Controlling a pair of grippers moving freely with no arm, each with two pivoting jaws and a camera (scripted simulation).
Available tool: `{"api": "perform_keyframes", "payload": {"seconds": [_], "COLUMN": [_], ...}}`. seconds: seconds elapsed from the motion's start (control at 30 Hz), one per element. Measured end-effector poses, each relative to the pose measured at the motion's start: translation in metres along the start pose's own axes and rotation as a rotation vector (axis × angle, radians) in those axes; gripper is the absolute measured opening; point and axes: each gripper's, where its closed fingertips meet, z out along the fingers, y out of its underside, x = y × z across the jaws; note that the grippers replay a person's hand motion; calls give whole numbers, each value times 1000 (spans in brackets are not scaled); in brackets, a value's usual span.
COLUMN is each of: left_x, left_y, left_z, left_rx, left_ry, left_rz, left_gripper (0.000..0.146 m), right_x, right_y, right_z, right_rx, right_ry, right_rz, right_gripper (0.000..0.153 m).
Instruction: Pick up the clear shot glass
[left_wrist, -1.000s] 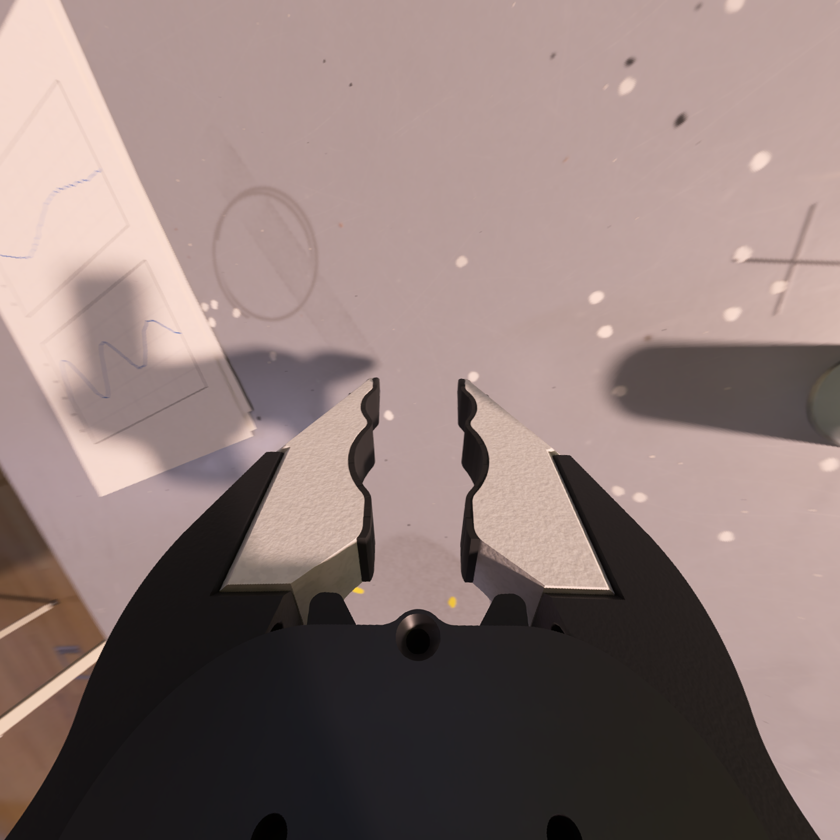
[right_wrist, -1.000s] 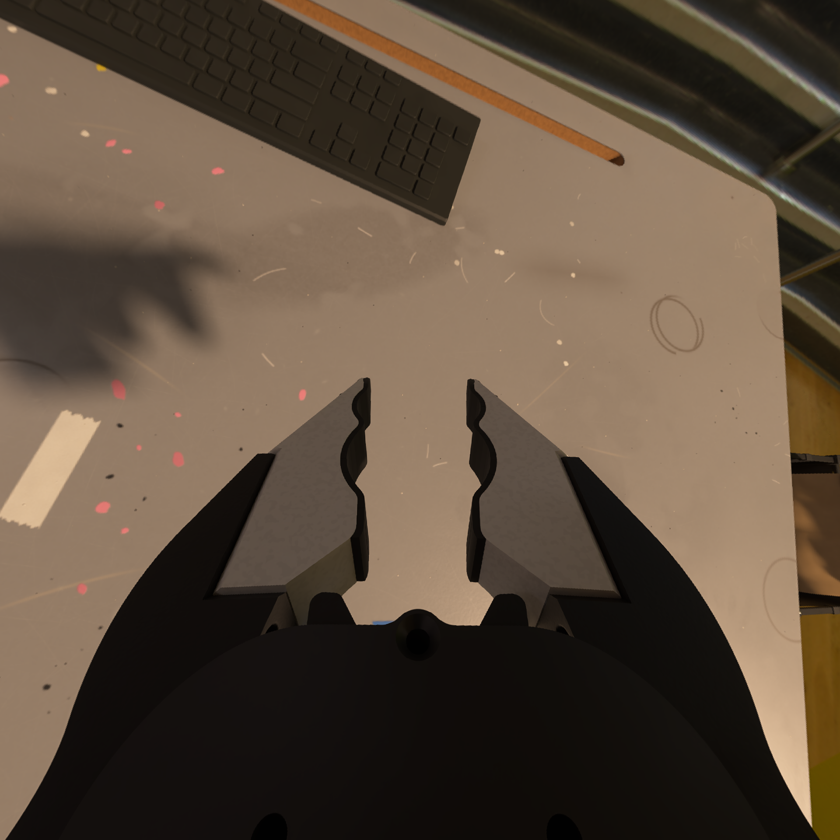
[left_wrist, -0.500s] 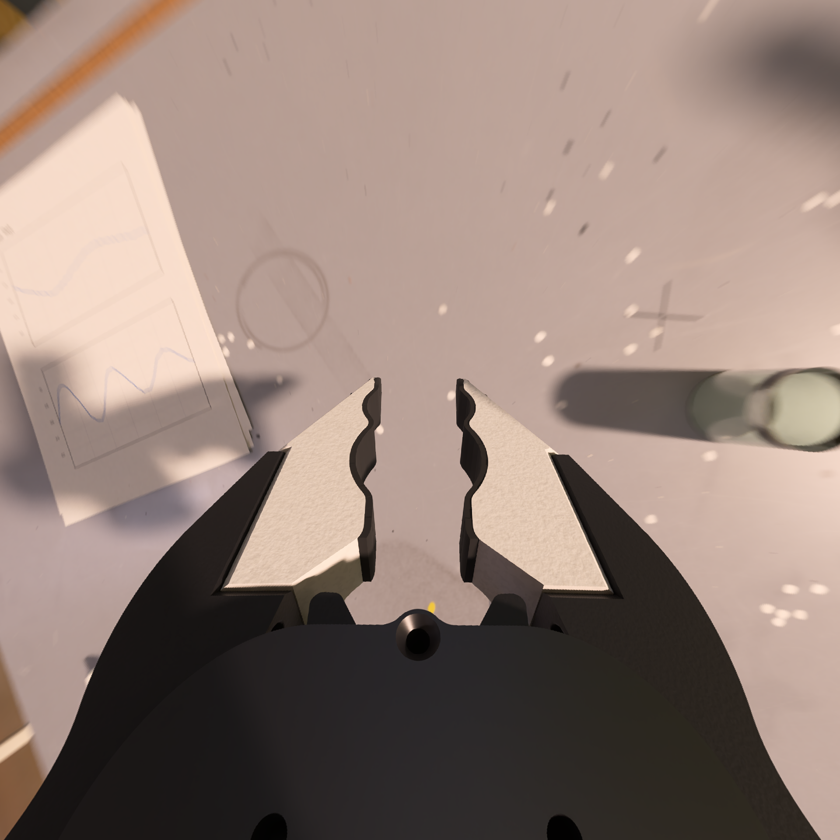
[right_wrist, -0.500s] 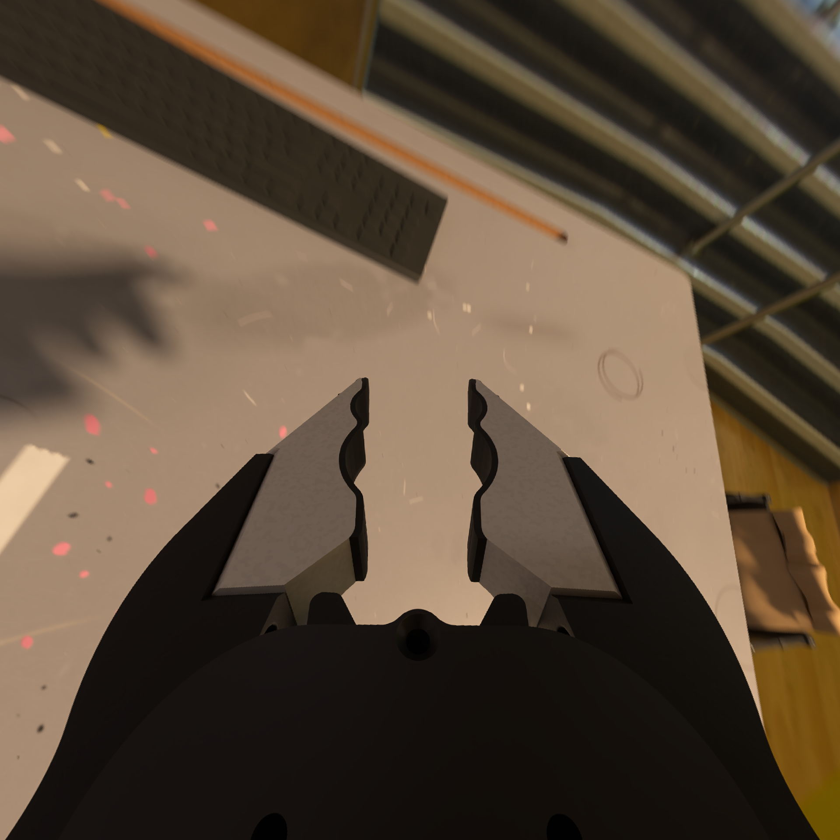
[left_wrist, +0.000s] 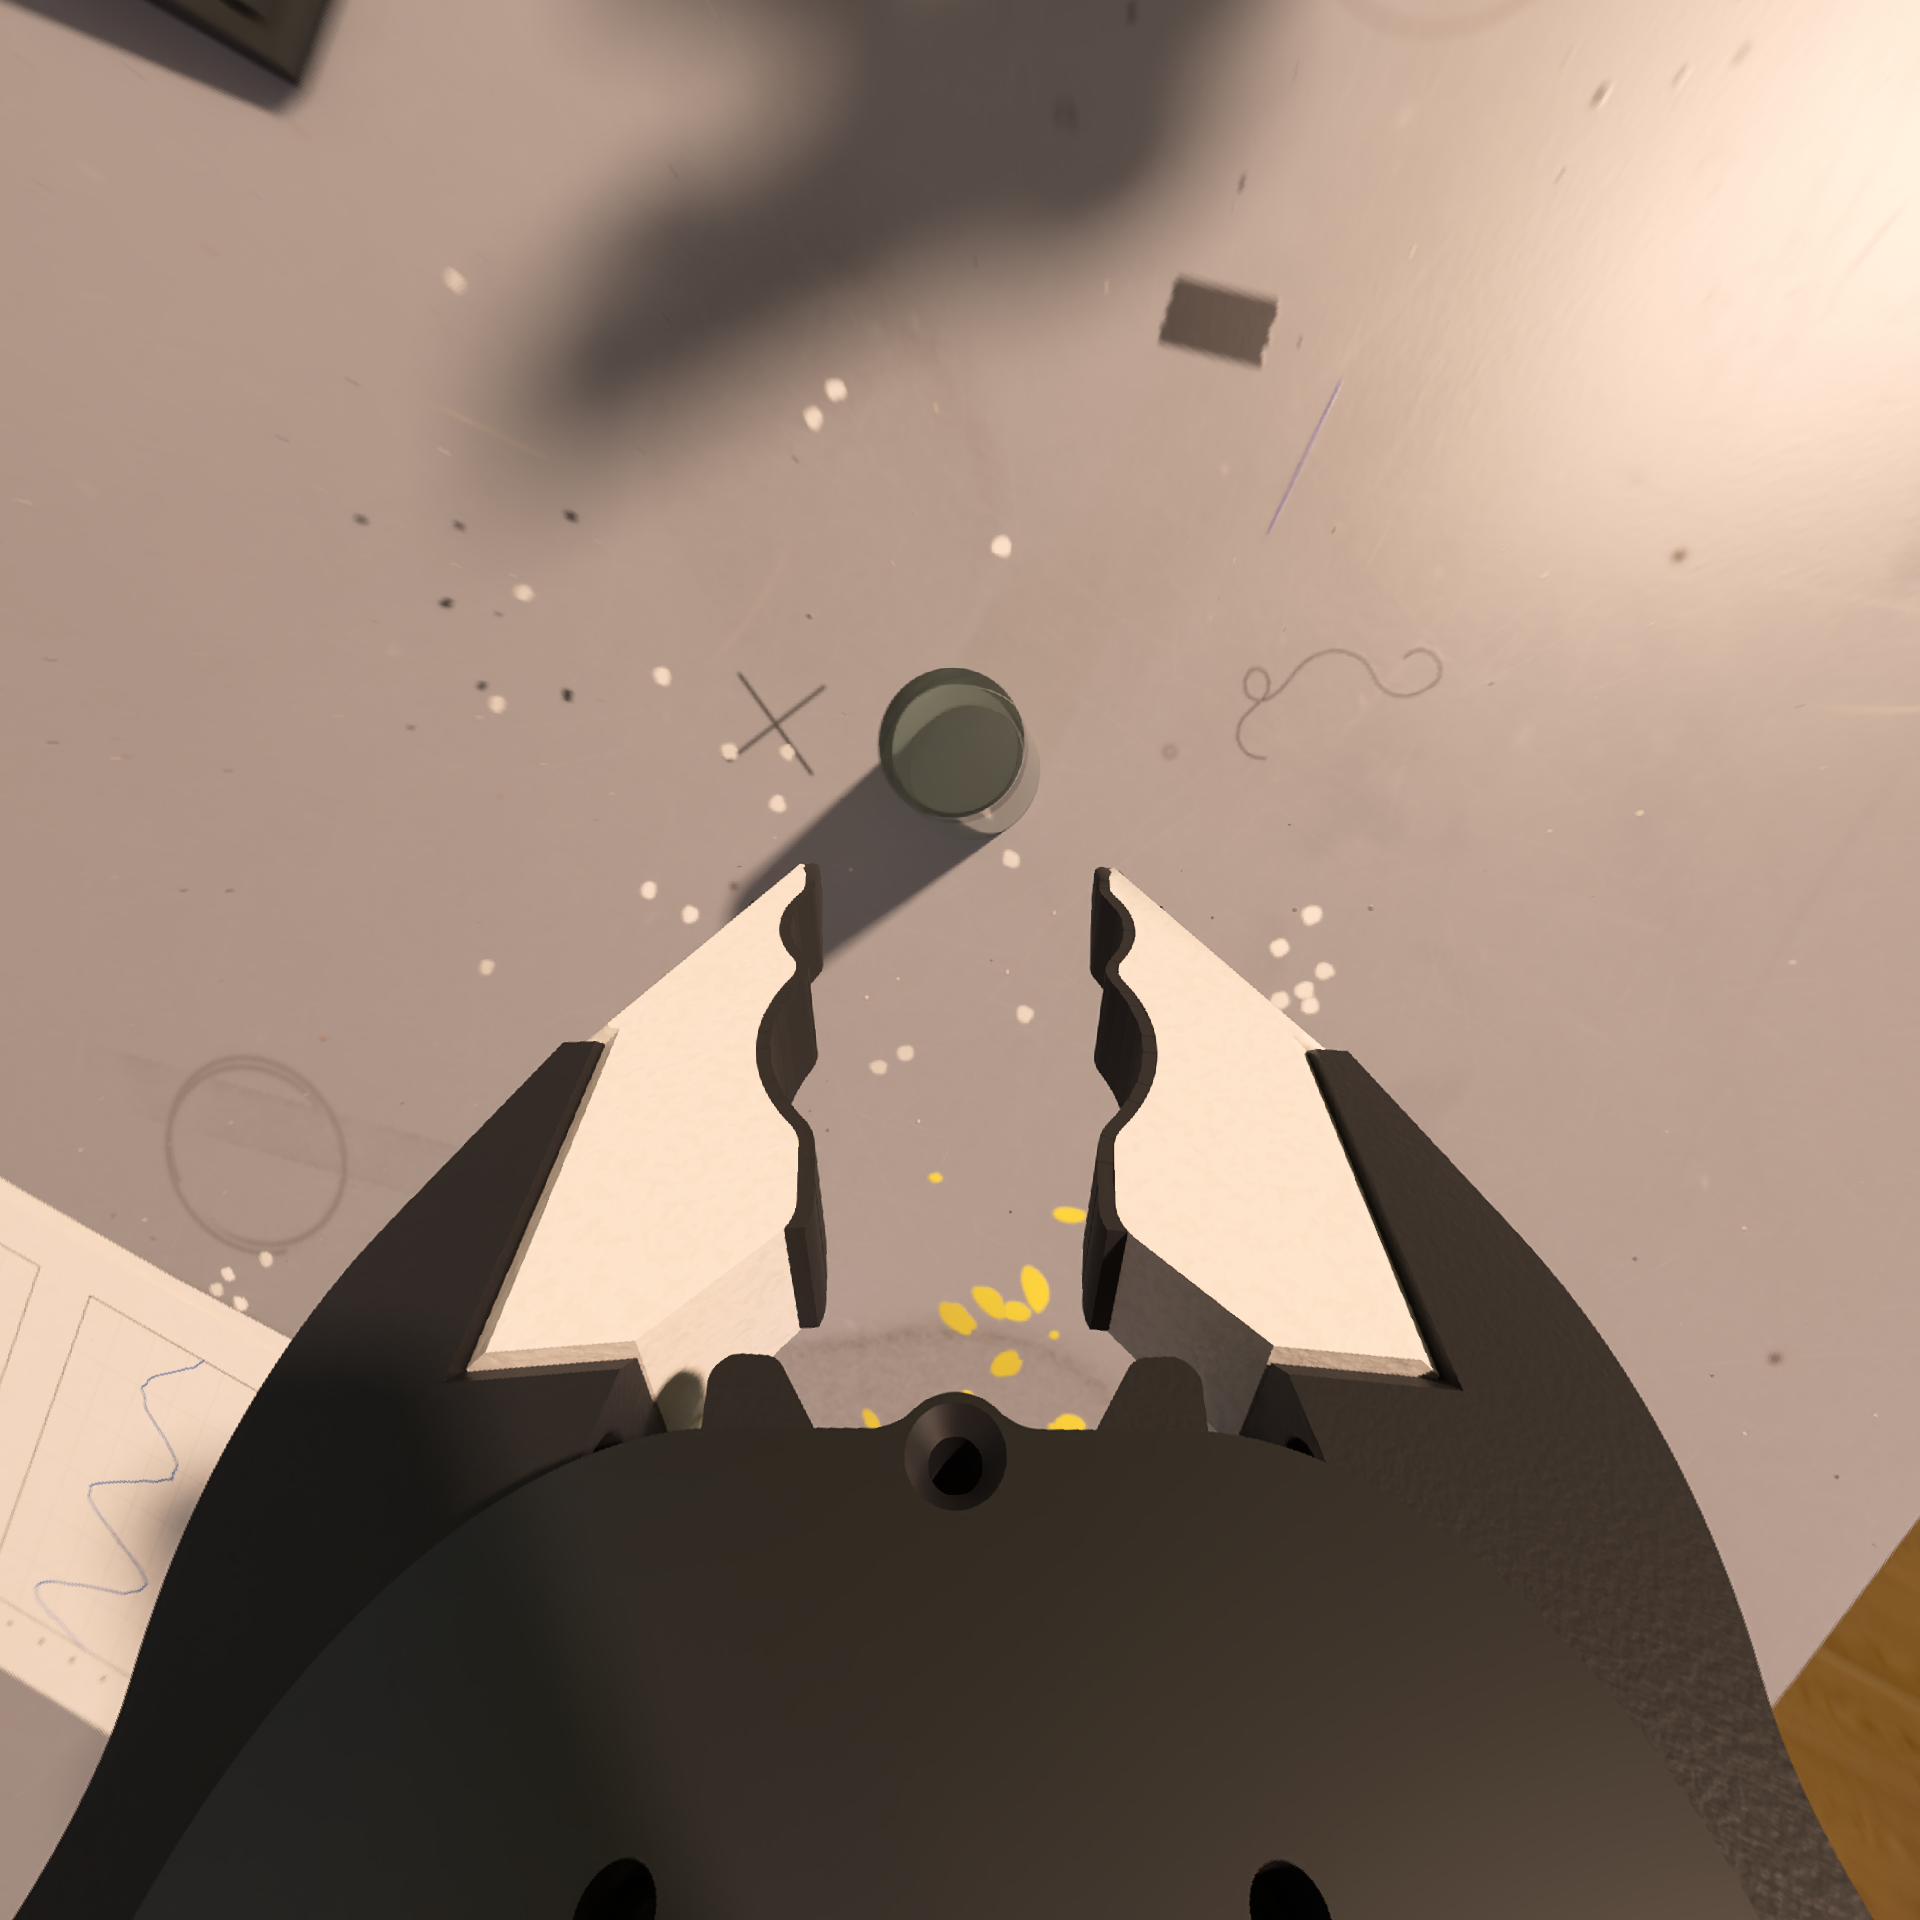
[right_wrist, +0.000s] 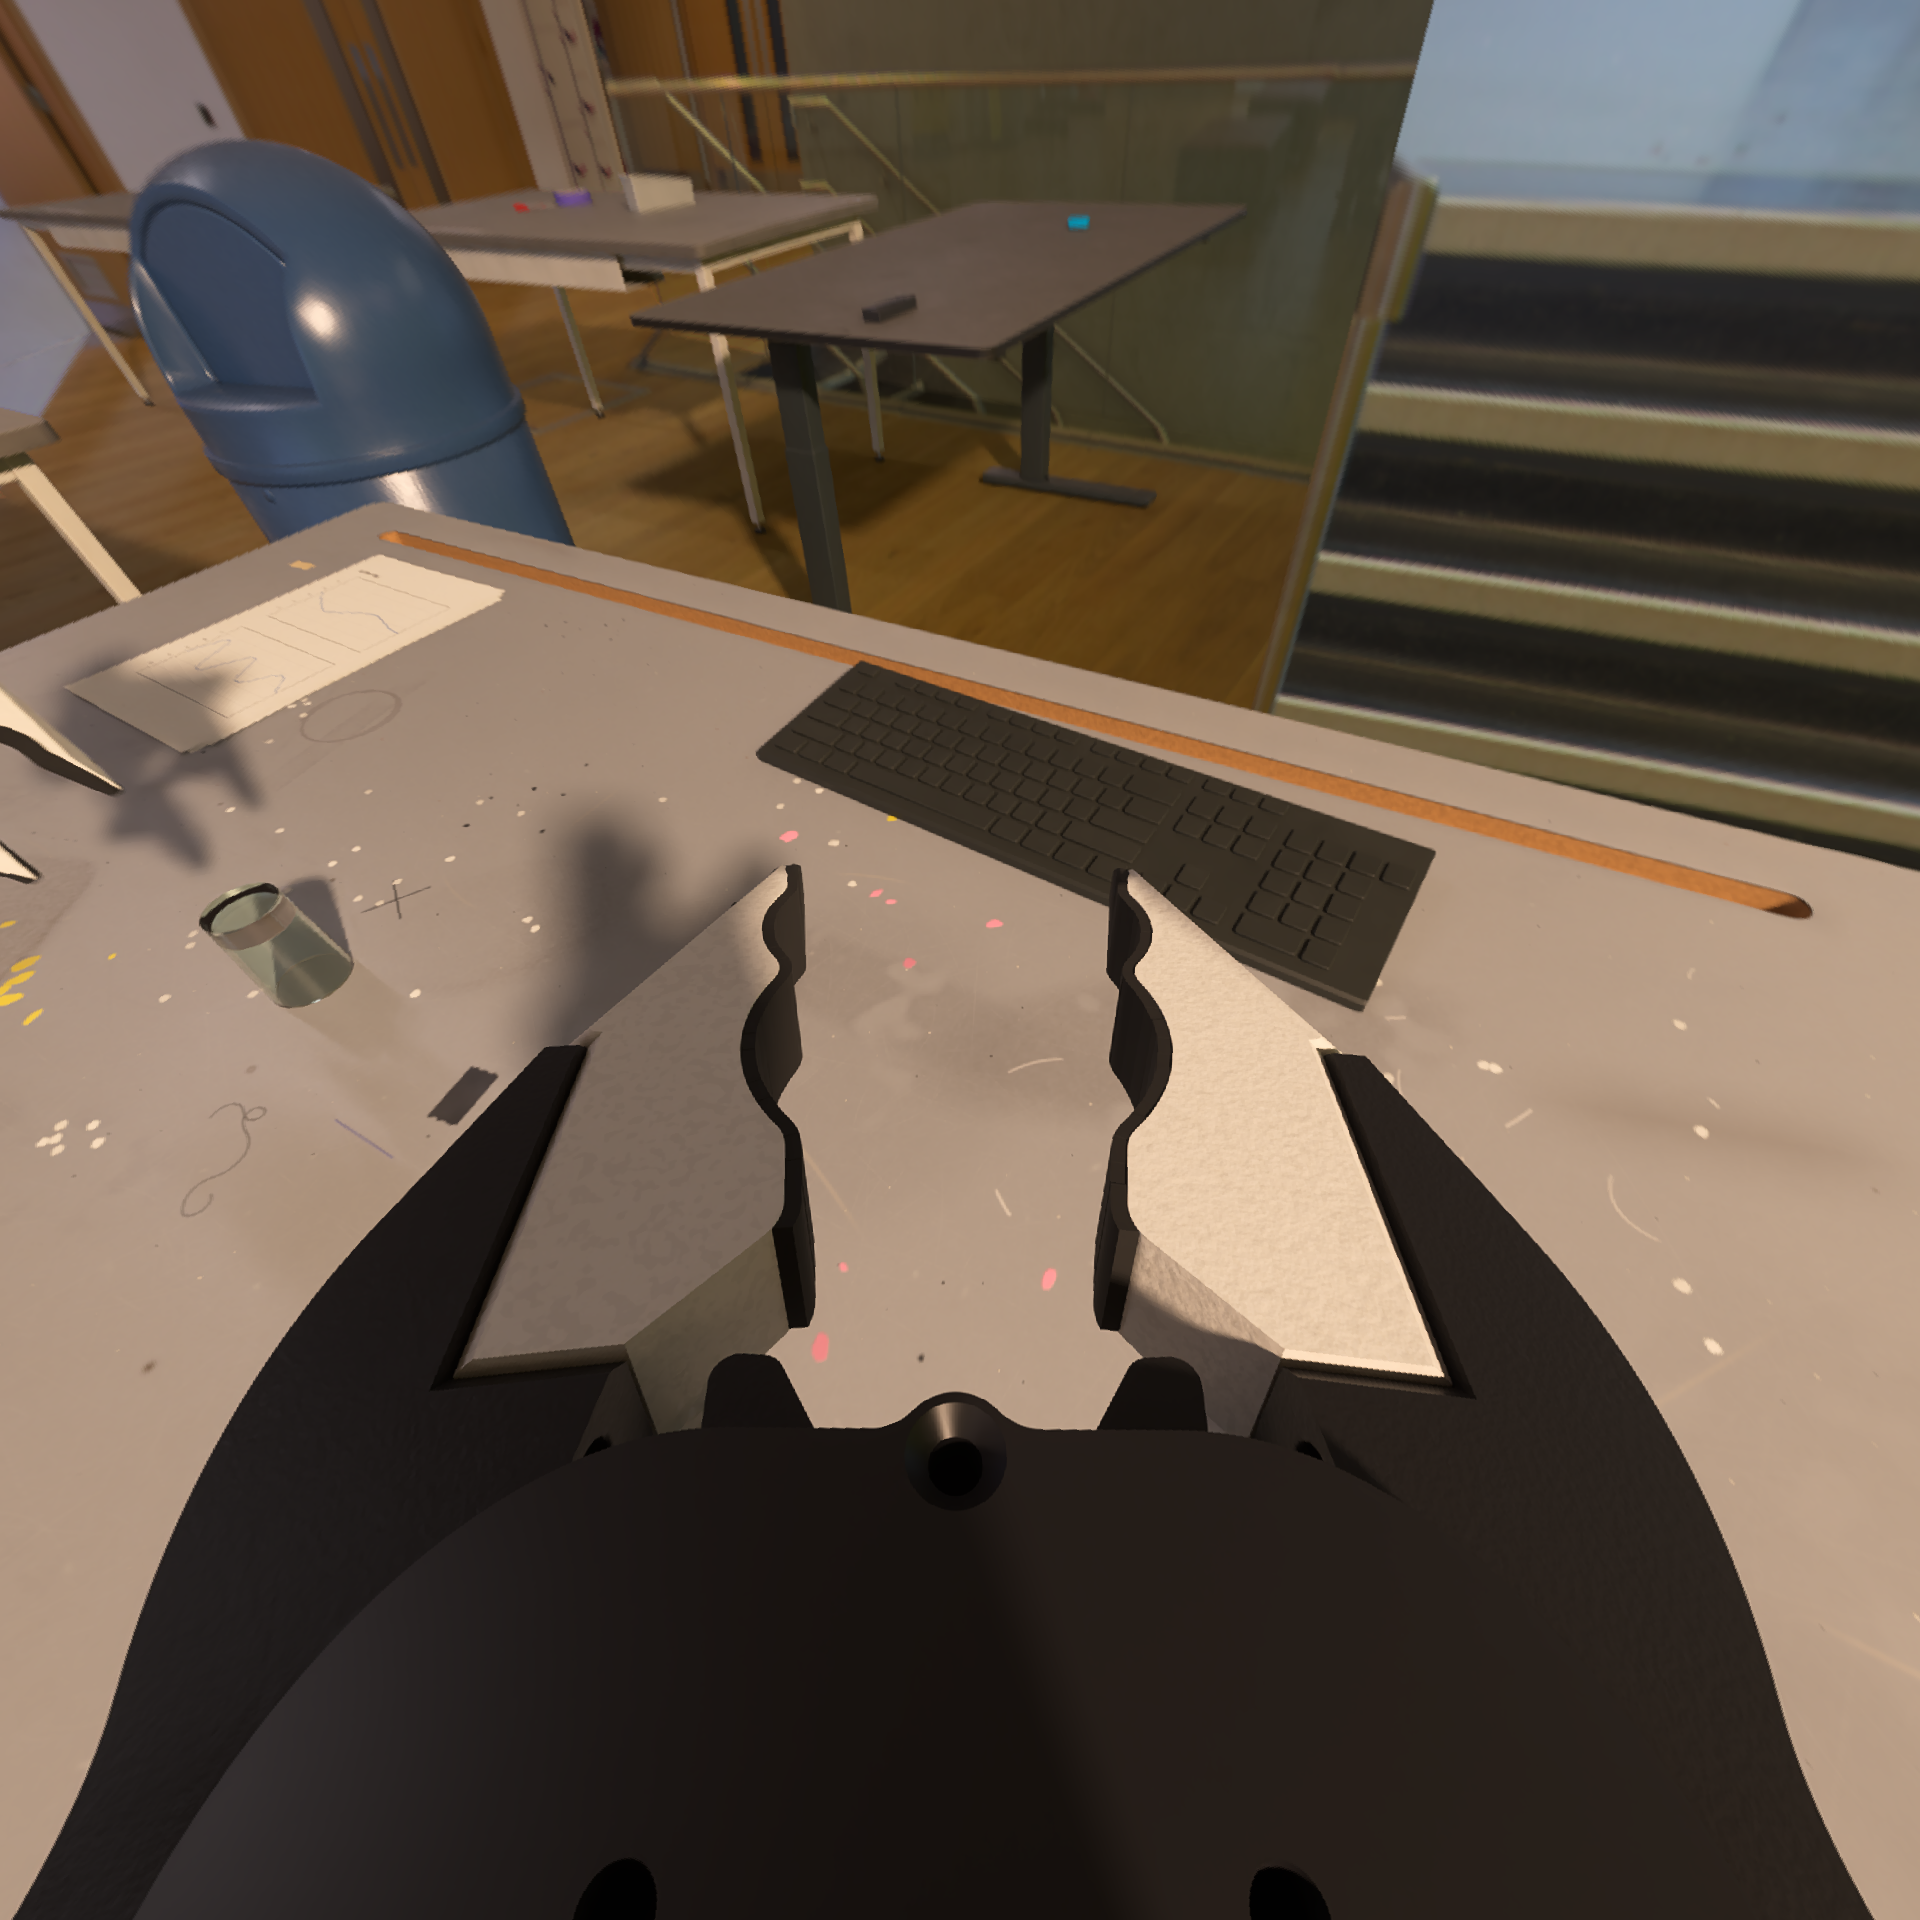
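Left wrist view: I look straight down on a grey, paint-speckled table (left_wrist: 1558, 935). My left gripper (left_wrist: 951, 883) has its jaws apart and nothing between them. The clear shot glass (left_wrist: 951, 743) stands upright on the table just beyond my fingertips, centred on the gap and not touching them. A pencilled cross (left_wrist: 777, 722) sits just left of the glass. A sheet of paper (left_wrist: 94, 1455) with graph lines lies at the lower left edge.

Right wrist view: my right gripper (right_wrist: 954, 883) hovers above the same table (right_wrist: 1558, 1143), jaws apart and empty. The shot glass (right_wrist: 278, 948) is well off to my left. A black keyboard (right_wrist: 1101, 821) lies ahead of my fingertips. The paper (right_wrist: 291, 644) lies at the far left corner, and a blue bin (right_wrist: 322, 343) stands behind the table.
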Motion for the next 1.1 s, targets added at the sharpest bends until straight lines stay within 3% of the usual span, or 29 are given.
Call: {"api": "perform_keyframes", "payload": {"seconds": [0.3, 0.37, 0.43, 0.57, 0.73, 0.83, 0.97, 1.1], "left_x": [8, 4, 0, -6, -27, -34, -5, 54], "left_y": [8, 12, 14, 17, 10, -15, -89, -152], "left_z": [71, 81, 89, 87, 55, 14, -31, -5], "left_rx": [-321, -353, -368, -352, -248, -100, 190, 197], "left_ry": [36, 29, 26, 48, -45, -176, -307, -193], "left_rz": [17, 21, 9, -18, -70, -76, 43, 300], "left_gripper": [68, 66, 51, 45, 45, 45, 45, 45], "right_x": [19, 20, 21, 24, 26, 28, 30, 29], "right_y": [23, 23, 24, 27, 28, 28, 25, 25], "right_z": [-4, -5, -6, -6, -8, -10, -14, -14], "right_rx": [-76, -79, -84, -102, -106, -105, -91, -89], "right_ry": [30, 36, 39, 44, 53, 51, 54, 39], "right_rz": [-5, -11, -14, -8, -17, -2, 5, 9], "right_gripper": [58, 58, 58, 59, 59, 59, 58, 58]}}
